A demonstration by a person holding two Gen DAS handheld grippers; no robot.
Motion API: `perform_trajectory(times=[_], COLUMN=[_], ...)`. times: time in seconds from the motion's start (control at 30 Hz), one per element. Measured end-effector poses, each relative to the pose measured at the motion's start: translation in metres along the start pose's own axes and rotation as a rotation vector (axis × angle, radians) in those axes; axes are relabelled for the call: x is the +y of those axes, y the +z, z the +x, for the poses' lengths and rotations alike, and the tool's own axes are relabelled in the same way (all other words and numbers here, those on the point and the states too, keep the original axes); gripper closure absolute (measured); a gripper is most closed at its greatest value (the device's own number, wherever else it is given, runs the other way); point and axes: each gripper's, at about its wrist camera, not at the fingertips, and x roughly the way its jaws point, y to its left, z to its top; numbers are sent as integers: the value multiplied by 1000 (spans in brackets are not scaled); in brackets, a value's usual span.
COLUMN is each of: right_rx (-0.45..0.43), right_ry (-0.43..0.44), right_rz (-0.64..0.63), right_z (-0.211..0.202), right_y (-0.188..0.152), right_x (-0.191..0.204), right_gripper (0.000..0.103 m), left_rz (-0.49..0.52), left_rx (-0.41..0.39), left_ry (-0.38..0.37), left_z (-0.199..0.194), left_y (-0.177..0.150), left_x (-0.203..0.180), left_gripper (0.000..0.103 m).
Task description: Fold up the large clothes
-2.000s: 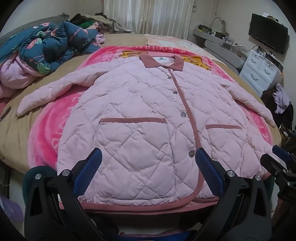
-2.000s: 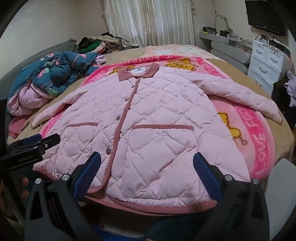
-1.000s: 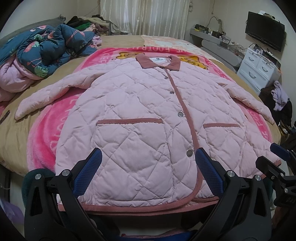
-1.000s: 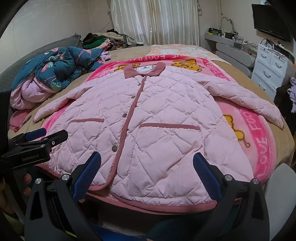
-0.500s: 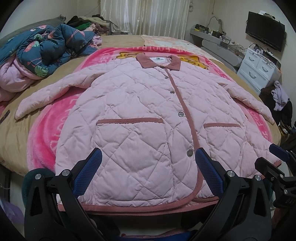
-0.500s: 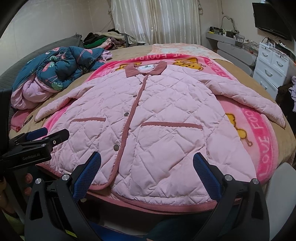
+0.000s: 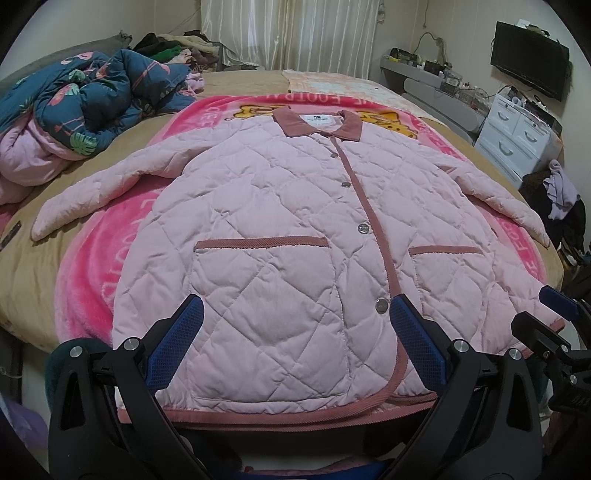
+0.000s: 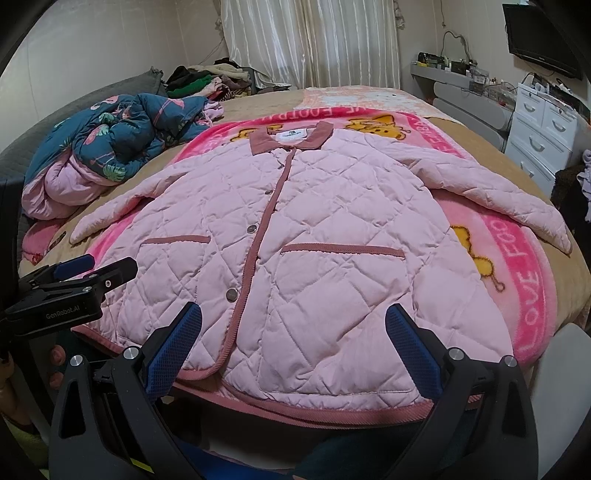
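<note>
The pink quilted jacket (image 7: 280, 236) lies flat and buttoned, front up, on the pink blanket (image 7: 88, 266) across the bed (image 7: 33, 280), hem at the near edge, collar toward the far edge, both sleeves spread out. No fold is made yet; all the folding remains. The left gripper (image 7: 291, 339) and right gripper (image 8: 291, 339) hover above the hem, fingers wide apart, holding nothing.

Bedroom with pale walls (image 8: 92, 48) and drawn white curtains (image 7: 291, 35) behind a wide bed (image 7: 236, 83). Crumpled quilt (image 7: 92, 99) and heaped clothes (image 8: 207, 81) at left. At right, white drawers (image 7: 517, 133), grey shelf (image 8: 469, 99), wall-mounted TV (image 7: 530, 59).
</note>
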Motion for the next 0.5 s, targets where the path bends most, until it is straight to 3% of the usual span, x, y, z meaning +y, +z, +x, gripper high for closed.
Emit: perform_trajectory(times=[0.23, 0.5], right_rx=[1, -15], right_ry=[-2, -2], right_rz=[1, 25], right_z=[1, 1], right_y=[3, 26], right_x=[-1, -5], right_gripper=[4, 4], left_rz=[-8, 8], left_rx=[5, 6], left_ry=[-6, -9], left_z=[1, 7], left_y=[4, 30], left_x=[2, 3], left_gripper=[9, 9])
